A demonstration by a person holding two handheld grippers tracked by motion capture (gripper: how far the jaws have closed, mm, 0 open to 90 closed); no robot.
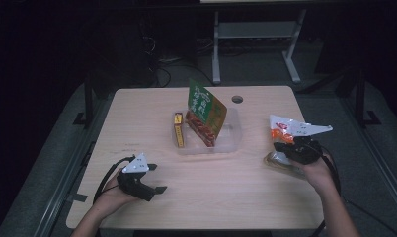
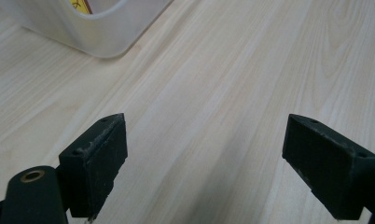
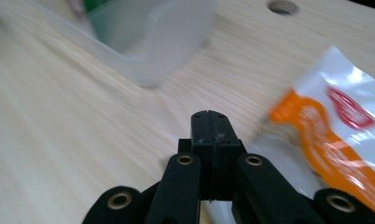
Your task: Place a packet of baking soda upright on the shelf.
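A clear plastic bin stands mid-table, holding a tall green and red snack bag and a narrow yellow box. My left gripper rests at the front left, open, its jaws wide apart over bare wood; the bin's corner lies ahead of it. At the right edge my right gripper is shut, its jaws pressed together with nothing visible between them. A white and orange packet lies just beside it, over a brownish clear pouch.
The light wooden table has a round cable hole at its far edge. Bare wood runs along the front between both hands. A white metal frame stands on the dark floor beyond the table.
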